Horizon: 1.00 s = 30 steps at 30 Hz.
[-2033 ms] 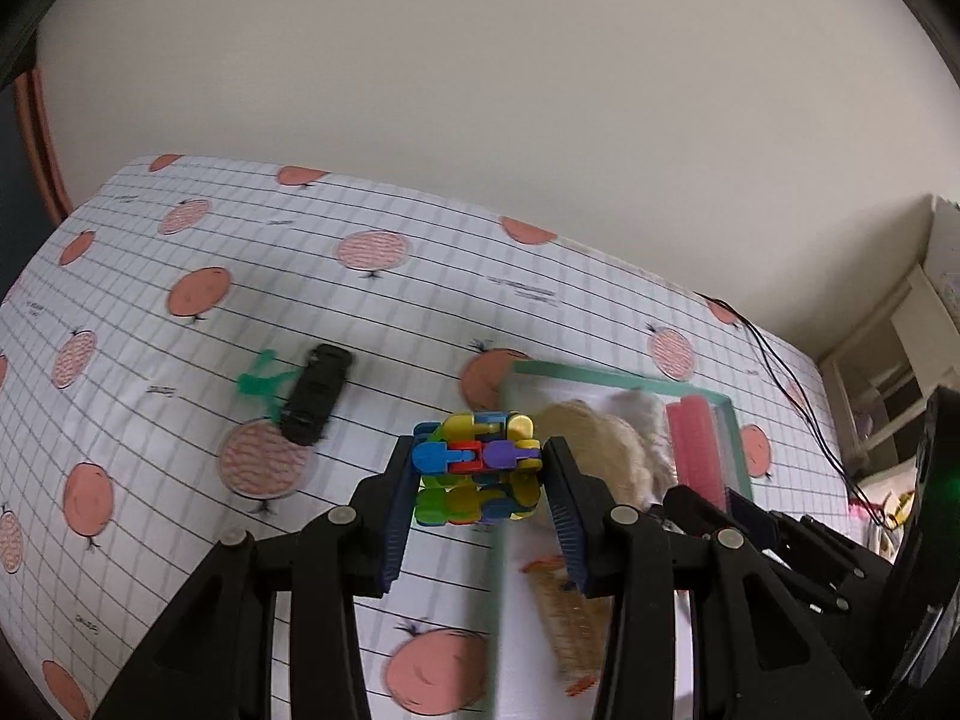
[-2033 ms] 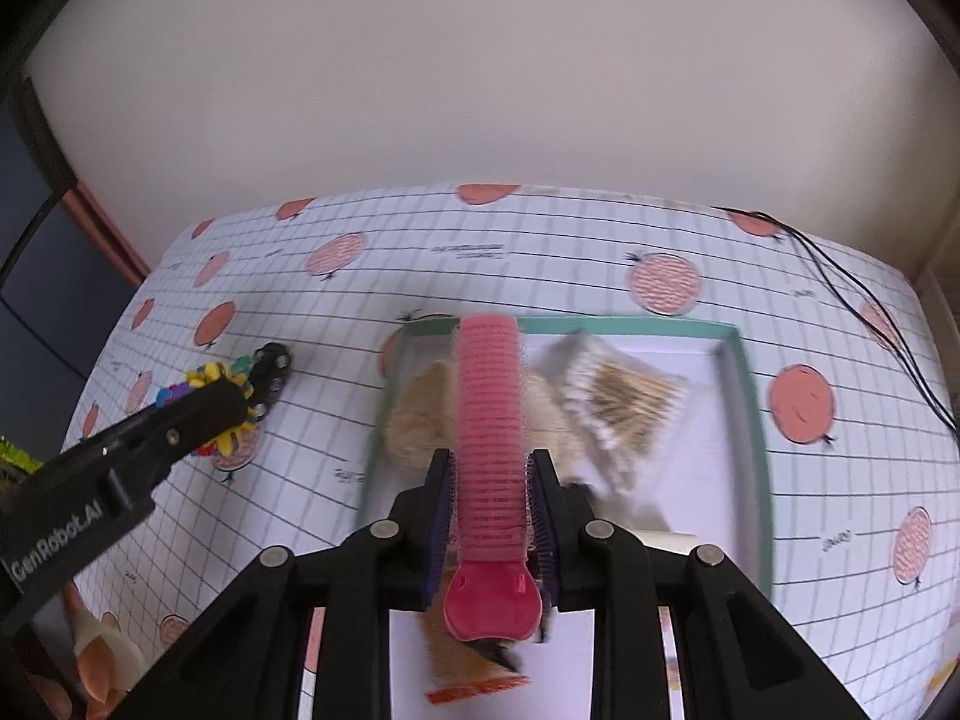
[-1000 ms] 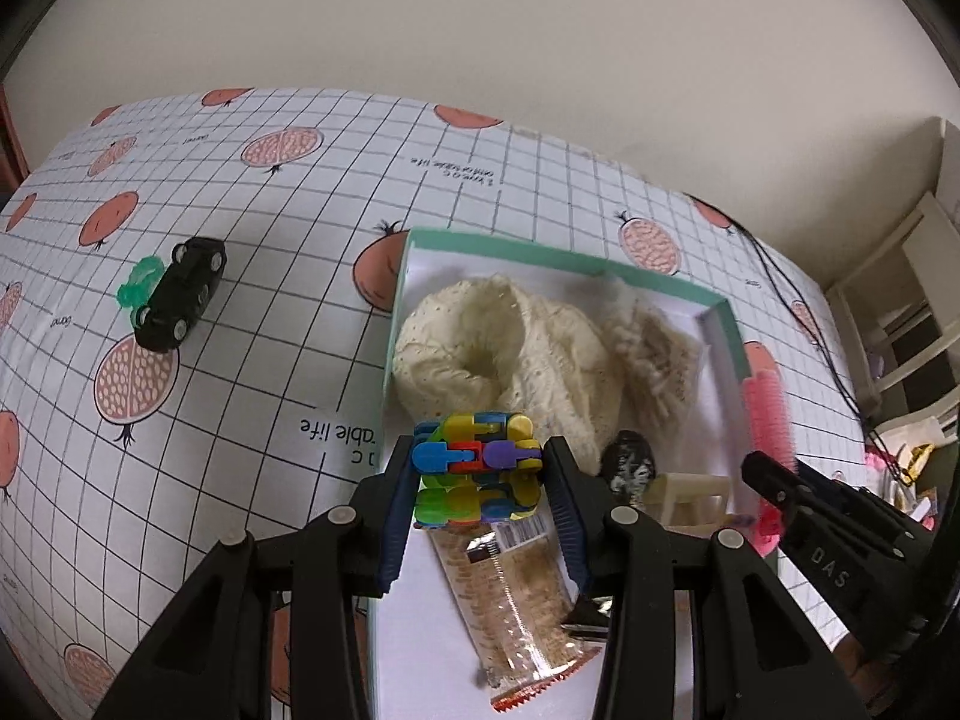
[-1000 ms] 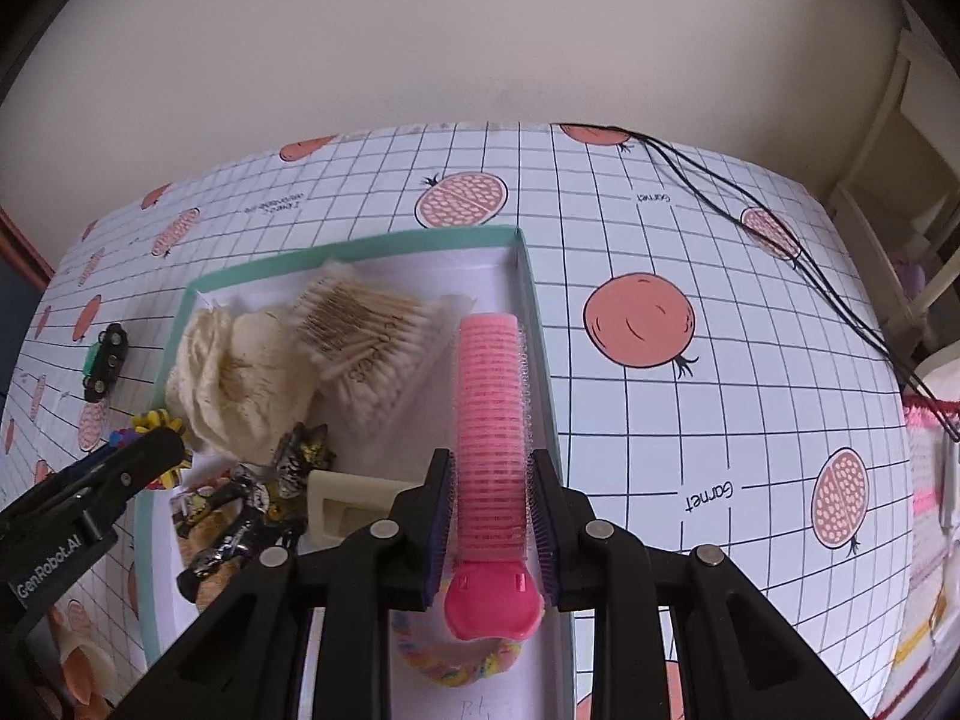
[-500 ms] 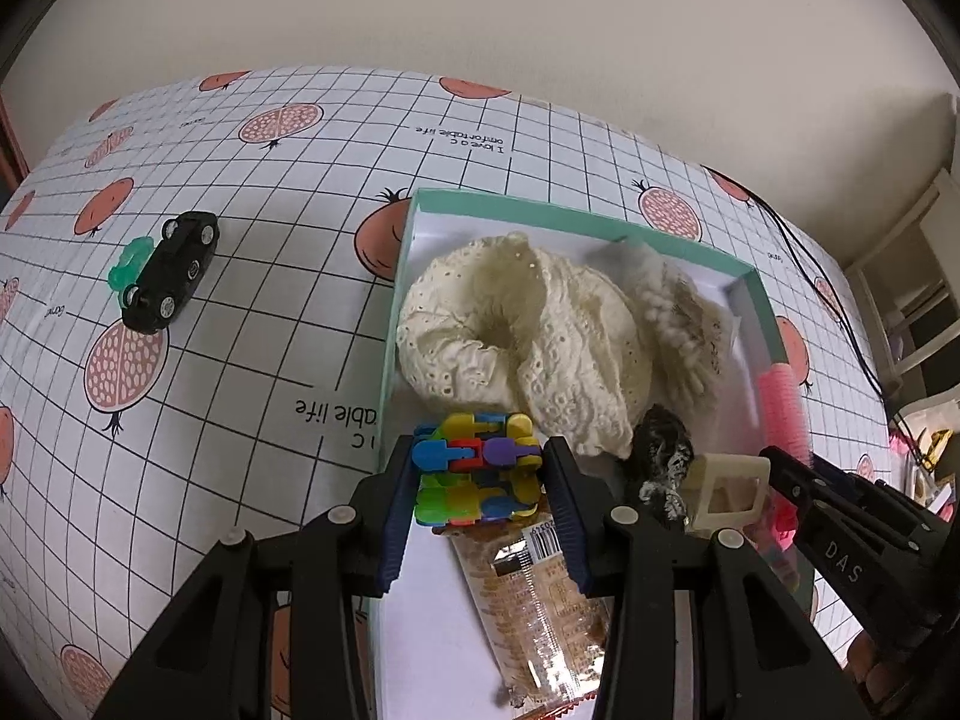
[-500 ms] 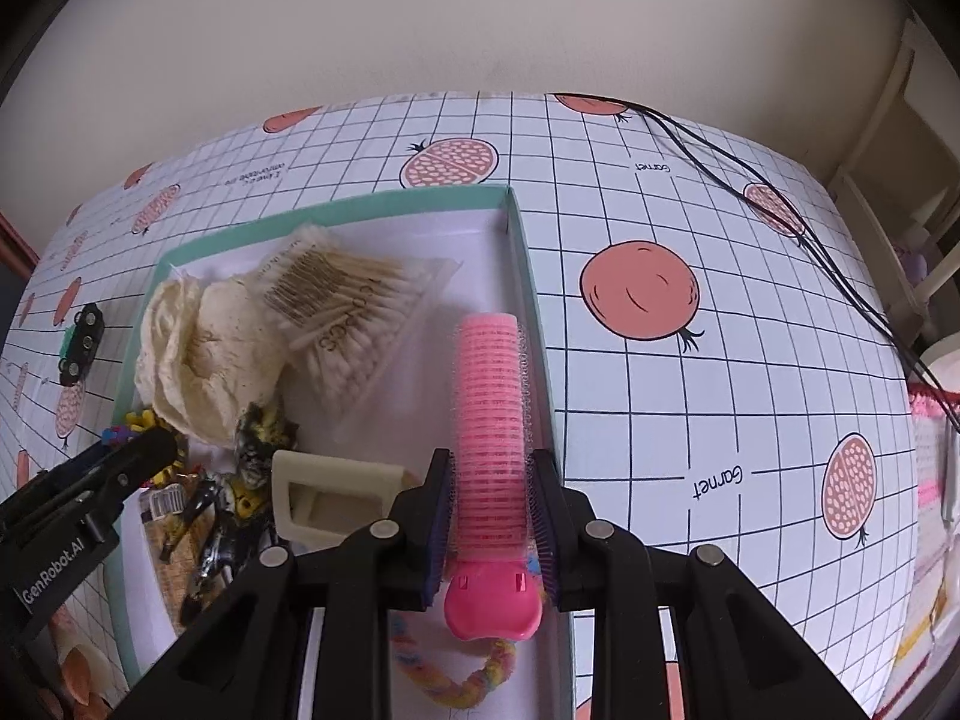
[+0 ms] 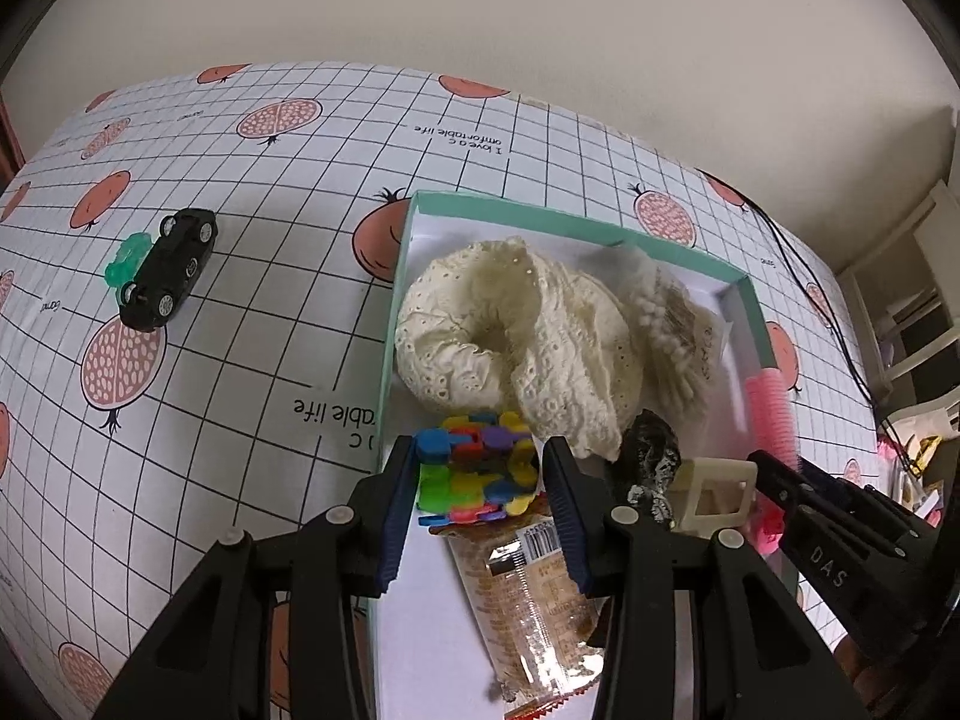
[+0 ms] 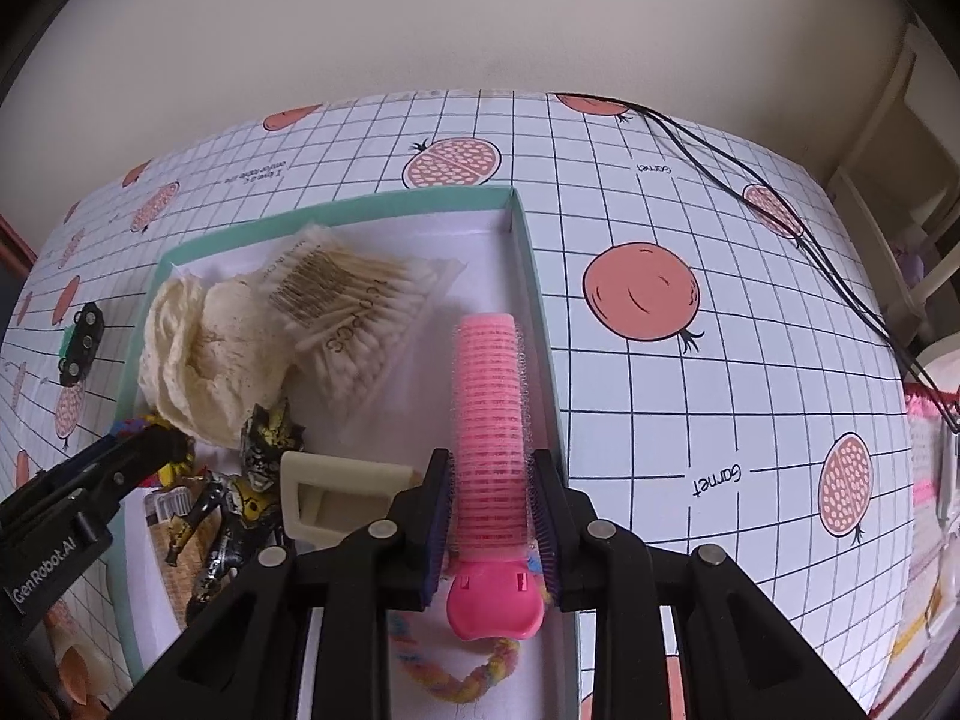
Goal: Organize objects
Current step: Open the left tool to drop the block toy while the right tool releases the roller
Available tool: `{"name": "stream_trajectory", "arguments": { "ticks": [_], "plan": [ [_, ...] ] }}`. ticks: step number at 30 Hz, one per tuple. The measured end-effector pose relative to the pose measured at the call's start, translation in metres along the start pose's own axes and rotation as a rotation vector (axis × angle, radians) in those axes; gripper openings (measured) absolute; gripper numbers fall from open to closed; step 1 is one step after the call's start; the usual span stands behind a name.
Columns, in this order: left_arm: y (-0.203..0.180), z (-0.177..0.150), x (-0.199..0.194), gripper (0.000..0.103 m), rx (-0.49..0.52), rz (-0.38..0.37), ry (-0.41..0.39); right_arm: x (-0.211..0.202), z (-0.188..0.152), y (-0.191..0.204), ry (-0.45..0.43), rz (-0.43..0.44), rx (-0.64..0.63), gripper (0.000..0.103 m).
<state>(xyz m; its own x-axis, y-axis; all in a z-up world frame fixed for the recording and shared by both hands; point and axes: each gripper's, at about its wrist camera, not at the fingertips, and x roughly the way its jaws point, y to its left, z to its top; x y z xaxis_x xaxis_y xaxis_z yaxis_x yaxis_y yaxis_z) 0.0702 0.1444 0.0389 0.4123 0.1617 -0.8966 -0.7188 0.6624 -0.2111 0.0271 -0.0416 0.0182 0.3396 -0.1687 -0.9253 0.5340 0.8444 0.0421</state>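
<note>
Two hand-held grippers work over a green-rimmed box (image 7: 570,217) on a desk (image 7: 288,276) covered in a grid cloth printed with pomegranates.

Far left in the left wrist view, a black toy car (image 7: 168,269) lies on the cloth with a small green piece (image 7: 125,259) touching its side, well apart from the box. Next, the left hand-held gripper (image 7: 480,483) sits over the box's near left corner. Its pads are spread a little wider than the multicoloured block toy (image 7: 477,468) between them; whether either pad presses on the toy cannot be told. The toy lies at the top end of a wrapped snack bar (image 7: 528,594).

Further right in the box are a cream lace cloth (image 7: 510,336), a bag of cotton swabs (image 8: 354,300) leaning on it, a black and yellow robot figure (image 8: 240,510), and a cream plastic frame (image 8: 336,498) beside that figure.

At the box's right wall (image 8: 540,312), the right hand-held gripper (image 8: 489,516) is clamped on a pink hair roller (image 8: 489,420), which points away from the camera along the inside of that wall, its smooth pink clip end nearest the lens. A pastel braided loop (image 8: 444,678) lies on the box floor under it.

Right of the box, black cables (image 8: 780,210) cross the desk.
</note>
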Motion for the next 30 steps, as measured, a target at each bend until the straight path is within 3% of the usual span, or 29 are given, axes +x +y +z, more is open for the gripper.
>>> {"name": "stream_trajectory", "arguments": {
  "ticks": [3,9,17,27,30],
  "plan": [
    [-0.002,0.002,-0.005,0.046,0.004,-0.003,-0.008,-0.005,0.002,0.001,-0.004,0.001,-0.002,0.040],
    [-0.006,0.010,-0.024,0.048,0.009,-0.024,-0.036,-0.020,0.007,0.005,-0.032,-0.010,-0.013,0.041],
    [-0.010,0.021,-0.059,0.048,0.036,-0.026,-0.113,-0.053,0.017,0.011,-0.108,0.044,-0.008,0.041],
    [-0.007,0.022,-0.057,0.048,0.041,0.000,-0.115,-0.054,0.017,0.021,-0.116,0.045,-0.022,0.041],
    [-0.004,0.022,-0.055,0.055,0.041,0.023,-0.111,-0.055,0.016,0.024,-0.121,0.044,-0.027,0.049]
  ]
}}
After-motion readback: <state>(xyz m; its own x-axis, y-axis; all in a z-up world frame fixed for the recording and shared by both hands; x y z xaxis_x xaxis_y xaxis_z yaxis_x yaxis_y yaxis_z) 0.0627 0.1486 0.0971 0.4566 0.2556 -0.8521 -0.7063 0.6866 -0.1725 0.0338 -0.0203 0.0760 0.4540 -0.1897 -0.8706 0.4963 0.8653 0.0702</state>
